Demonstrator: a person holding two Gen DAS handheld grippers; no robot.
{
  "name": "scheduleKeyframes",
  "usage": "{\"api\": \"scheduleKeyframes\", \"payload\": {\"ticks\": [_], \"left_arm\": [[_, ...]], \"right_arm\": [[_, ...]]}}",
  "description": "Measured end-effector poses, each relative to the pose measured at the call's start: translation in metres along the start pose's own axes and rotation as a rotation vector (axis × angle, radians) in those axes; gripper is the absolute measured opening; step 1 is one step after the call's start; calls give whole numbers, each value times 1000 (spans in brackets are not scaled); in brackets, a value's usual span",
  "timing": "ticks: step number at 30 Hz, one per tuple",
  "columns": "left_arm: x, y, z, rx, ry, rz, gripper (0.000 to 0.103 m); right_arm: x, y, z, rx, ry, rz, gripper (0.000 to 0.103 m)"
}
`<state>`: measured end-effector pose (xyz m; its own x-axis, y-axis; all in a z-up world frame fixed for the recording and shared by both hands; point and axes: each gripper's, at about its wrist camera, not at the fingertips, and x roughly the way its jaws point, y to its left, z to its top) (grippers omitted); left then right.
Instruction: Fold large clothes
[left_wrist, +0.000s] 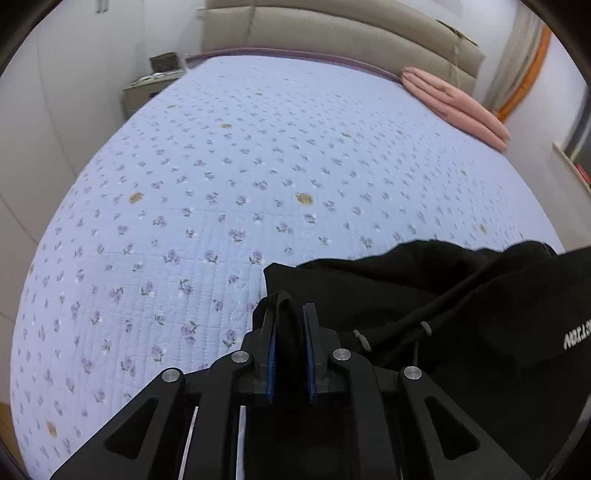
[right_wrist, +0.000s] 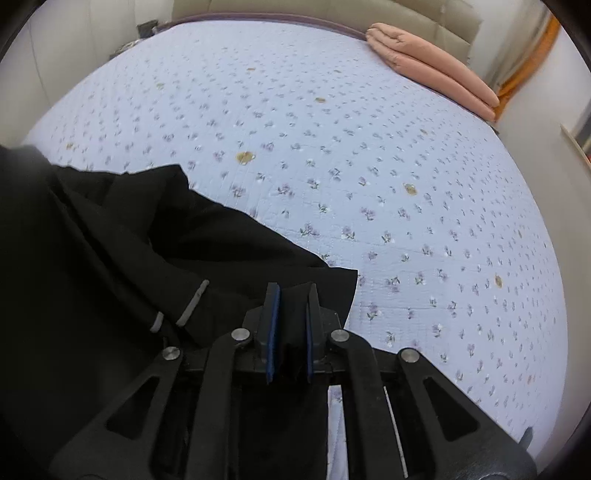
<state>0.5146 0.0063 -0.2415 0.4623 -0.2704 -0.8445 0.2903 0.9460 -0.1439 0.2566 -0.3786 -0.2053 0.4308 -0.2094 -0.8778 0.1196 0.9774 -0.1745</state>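
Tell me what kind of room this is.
Most likely a bedroom: a bed under a floral quilted bedspread, a padded beige headboard and a bedside table. Both grippers hold a black hoodie over it.

Floral lilac quilted bed, beige padded headboard, folded pink blanket, nightstand, white walls

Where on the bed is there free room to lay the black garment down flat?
The bedspread is bare from the black garment up to the headboard, and across toward the nightstand side. Crowded spots: the far corner holding the folded pink blanket, and the near edge, where both the left gripper and the right gripper pinch the cloth.
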Motion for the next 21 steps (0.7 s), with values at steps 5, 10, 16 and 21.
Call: {"api": "scheduleKeyframes", "payload": {"ticks": [5, 10, 16, 21], "left_arm": [[-34, 18, 12, 24, -26, 97, 73], [-58, 49, 24, -29, 51, -15, 73], [-35, 47, 19, -3, 182, -131, 73], [-5, 34, 15, -1, 243, -237, 73]], "right_arm": [[-17, -14, 1, -16, 52, 25, 11], [-36, -47, 14, 85, 84, 141, 45], [-65, -73, 27, 164, 61, 287, 61], [-29, -58, 26, 101, 147, 322, 62]]}}
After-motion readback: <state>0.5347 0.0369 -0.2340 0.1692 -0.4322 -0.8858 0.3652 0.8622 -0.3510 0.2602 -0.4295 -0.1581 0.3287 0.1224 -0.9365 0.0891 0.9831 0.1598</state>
